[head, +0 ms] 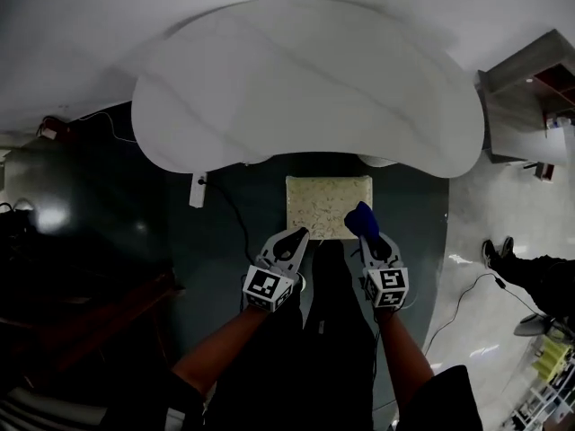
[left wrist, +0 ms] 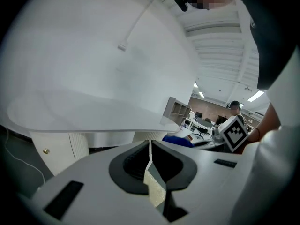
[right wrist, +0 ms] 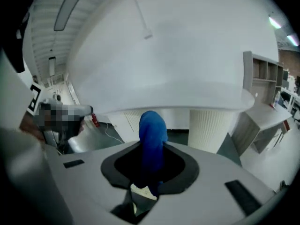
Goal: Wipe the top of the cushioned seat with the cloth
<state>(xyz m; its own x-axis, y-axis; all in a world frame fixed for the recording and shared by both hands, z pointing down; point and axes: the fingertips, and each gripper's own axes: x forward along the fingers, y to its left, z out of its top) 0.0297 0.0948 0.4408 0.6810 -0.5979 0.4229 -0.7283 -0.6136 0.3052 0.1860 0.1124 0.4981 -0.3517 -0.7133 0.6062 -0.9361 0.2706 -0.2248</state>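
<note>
One blue cloth (head: 361, 216), long axis toward 12 o'clock, is clamped in the right gripper (head: 368, 238) over the 4 o'clock corner of the single cream cushioned seat (head: 322, 203). The left gripper (head: 296, 236) is closed on nothing at the seat's 7 o'clock corner.

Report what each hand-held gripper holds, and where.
Right hand-held gripper clamps the bunched blue cloth at its lower end; left hand-held gripper is shut, empty.
</note>
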